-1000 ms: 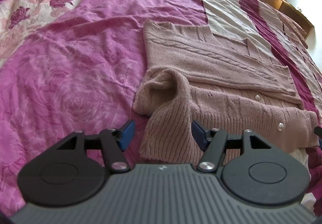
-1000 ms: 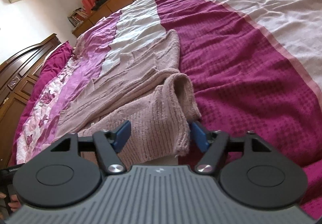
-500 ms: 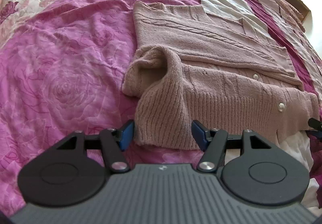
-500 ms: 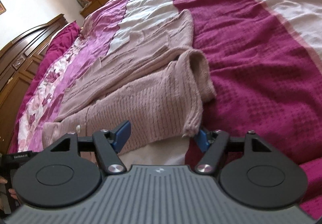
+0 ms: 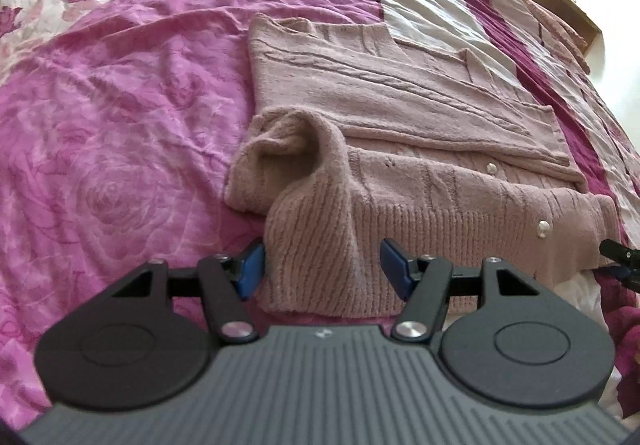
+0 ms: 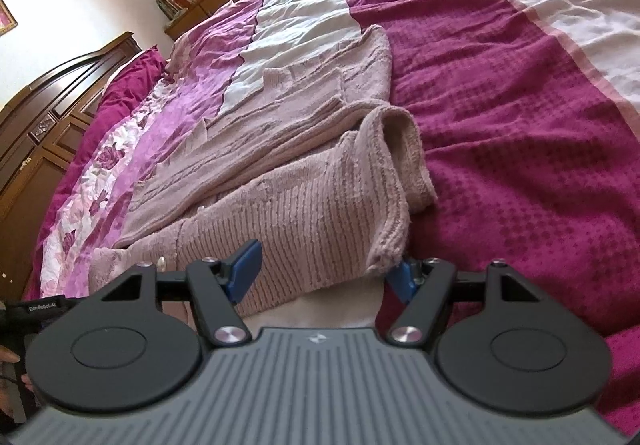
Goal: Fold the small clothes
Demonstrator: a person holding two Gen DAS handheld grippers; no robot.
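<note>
Pink cardigan [image 5: 400, 149] lay on the bed [image 5: 120, 105], ribbed hem now nearer both tools than a second before. Left tool [image 5: 322, 265] and right tool [image 6: 320, 271] gaped, straddling hem corners ungripped; grasp likely next.

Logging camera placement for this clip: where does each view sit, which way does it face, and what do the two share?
Left wrist: on the left gripper, looking down at the cardigan's near left corner; open blue pads, right gripper's tip at right.
Right wrist: on the right gripper, facing the near right corner and headboard; open jaws, fingers at left.
Shared: the cardigan's ribbed hem on the bedspread.
</note>
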